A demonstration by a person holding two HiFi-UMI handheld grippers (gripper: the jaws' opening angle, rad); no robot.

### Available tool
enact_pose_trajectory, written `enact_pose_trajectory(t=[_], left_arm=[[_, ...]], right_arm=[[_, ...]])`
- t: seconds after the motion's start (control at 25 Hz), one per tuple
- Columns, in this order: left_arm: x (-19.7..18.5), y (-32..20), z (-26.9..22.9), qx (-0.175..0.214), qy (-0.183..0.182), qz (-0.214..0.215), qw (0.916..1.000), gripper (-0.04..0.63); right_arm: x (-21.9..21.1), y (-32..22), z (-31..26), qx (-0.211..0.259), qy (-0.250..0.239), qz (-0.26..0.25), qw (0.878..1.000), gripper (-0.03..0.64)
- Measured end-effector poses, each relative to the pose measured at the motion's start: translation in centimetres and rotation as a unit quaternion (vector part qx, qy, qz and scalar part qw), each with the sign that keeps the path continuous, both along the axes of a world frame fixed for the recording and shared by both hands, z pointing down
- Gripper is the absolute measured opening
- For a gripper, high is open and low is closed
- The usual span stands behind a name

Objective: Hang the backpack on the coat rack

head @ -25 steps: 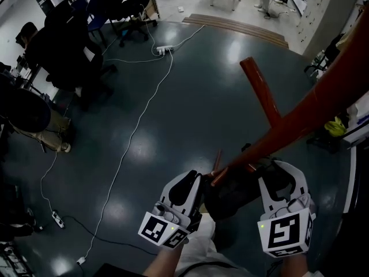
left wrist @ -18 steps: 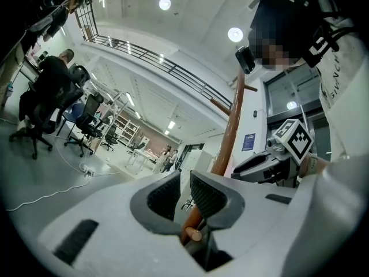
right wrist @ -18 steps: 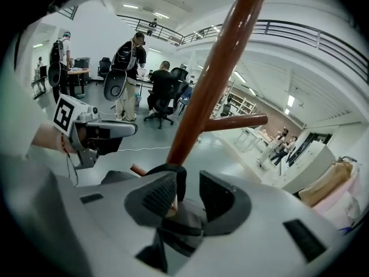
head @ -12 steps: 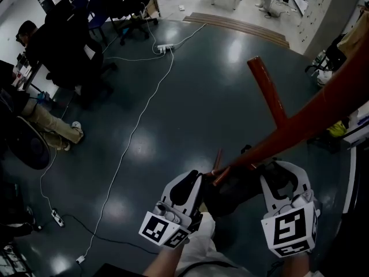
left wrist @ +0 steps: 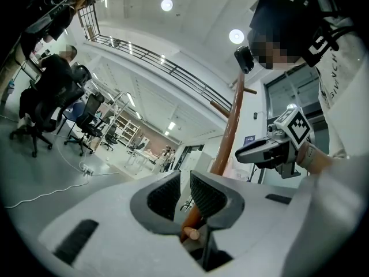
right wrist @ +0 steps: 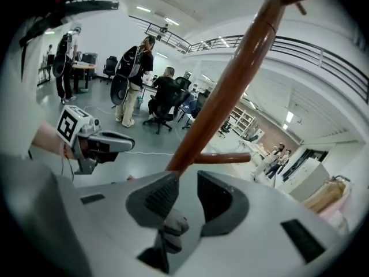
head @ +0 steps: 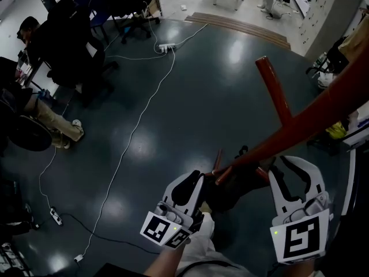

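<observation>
A dark, bulky backpack (head: 233, 189) is seen at the lower centre of the head view. It is pressed against the reddish-brown wooden pole of the coat rack (head: 305, 120), which runs from there up toward the right edge. The backpack is flanked by the left gripper (head: 191, 180) and the right gripper (head: 294, 166).

Compared with a second ago, the right gripper is found lower and further right in the frame. It is drawn clear of the backpack, which was then bracketed by its jaws. Those jaws are closing, yet the ribbed pads (right wrist: 216, 198) are wide apart and pressed on nothing. Only a grey, dark-striped scrap is glimpsed low in the gap, and what it is cannot be told.

The left gripper is kept where it was. Its pads (left wrist: 206, 196) are parted by a narrow slot and nothing is gripped. The pole is seen behind them.
</observation>
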State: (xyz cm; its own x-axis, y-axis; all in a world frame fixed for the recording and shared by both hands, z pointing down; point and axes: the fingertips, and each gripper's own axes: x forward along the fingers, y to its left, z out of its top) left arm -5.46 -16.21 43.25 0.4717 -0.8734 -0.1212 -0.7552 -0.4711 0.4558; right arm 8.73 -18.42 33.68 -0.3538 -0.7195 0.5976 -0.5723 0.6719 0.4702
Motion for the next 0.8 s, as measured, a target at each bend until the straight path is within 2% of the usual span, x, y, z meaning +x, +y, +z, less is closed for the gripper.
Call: enact_pose_trajectory(t=[0.24,0.52,0.6,0.8], left_arm=[[-0.6,0.3,-0.7,0.005,0.003,0.002,1.0,0.061],[-0.1,0.9,-1.0,0.008,0.003,0.011,0.9999,0.061],[0.0,1.2,-1.1,0.009,0.003,0.013,0.9999,0.061],[-0.3,2.3,-1.7,0.014,0.004,0.015,0.9998,0.061]], right_arm=[[-1.2,0.9,1.1,-0.014,-0.015,-0.001,1.0,0.103],[-1.7,2.4,2.8,-0.031,-0.064,0.003,0.997,0.083],[-1.8,2.9,2.7,-0.022,-0.086,0.0,0.996,0.038],[-2.2,4.8,2.0,-0.011,-0.169,0.003,0.986,0.015]])
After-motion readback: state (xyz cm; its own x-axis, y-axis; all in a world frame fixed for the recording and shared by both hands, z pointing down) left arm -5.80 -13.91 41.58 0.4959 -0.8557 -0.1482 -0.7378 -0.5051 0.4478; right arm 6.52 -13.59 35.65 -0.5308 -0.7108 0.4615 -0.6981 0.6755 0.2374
